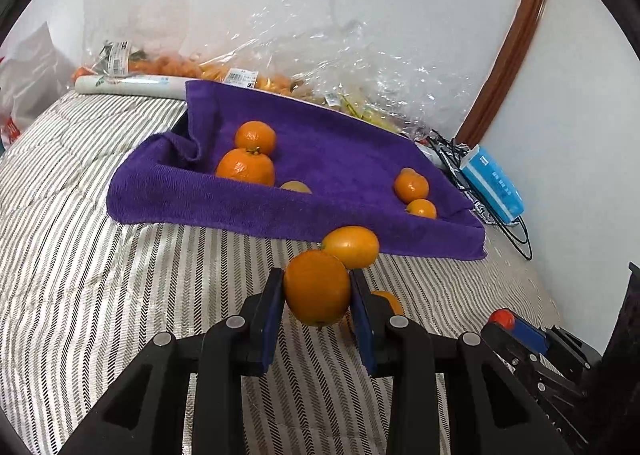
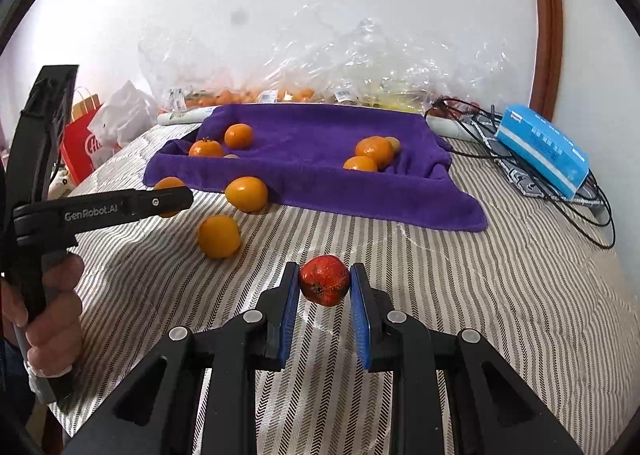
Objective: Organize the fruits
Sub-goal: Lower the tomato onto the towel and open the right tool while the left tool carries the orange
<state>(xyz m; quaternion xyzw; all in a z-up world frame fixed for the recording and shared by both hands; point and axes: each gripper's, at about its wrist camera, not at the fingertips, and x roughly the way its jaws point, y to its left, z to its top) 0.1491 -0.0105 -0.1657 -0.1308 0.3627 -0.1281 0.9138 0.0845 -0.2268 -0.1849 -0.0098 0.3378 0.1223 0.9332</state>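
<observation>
My left gripper [image 1: 317,287] is shut on an orange [image 1: 317,287] and holds it above the striped bedcover. Another orange [image 1: 352,246] lies just beyond it, and a third [image 1: 388,301] peeks out behind the right finger. My right gripper [image 2: 324,281] is shut on a small red fruit [image 2: 324,285]. A purple towel [image 2: 304,159] lines a tray [image 1: 304,175] holding several oranges [image 1: 246,167] and a pale fruit [image 1: 295,187]. In the right wrist view two loose oranges [image 2: 219,235] [image 2: 247,193] lie on the cover before the towel, and the left gripper [image 2: 176,199] holds its orange [image 2: 170,183] at left.
Clear plastic bags of fruit [image 1: 248,75] lie against the wall behind the towel. A blue tissue pack [image 2: 542,149] and black cables [image 2: 560,191] lie at right. A red paper bag [image 2: 82,147] and white bag stand at left. A paper roll [image 1: 132,86] lies behind the towel.
</observation>
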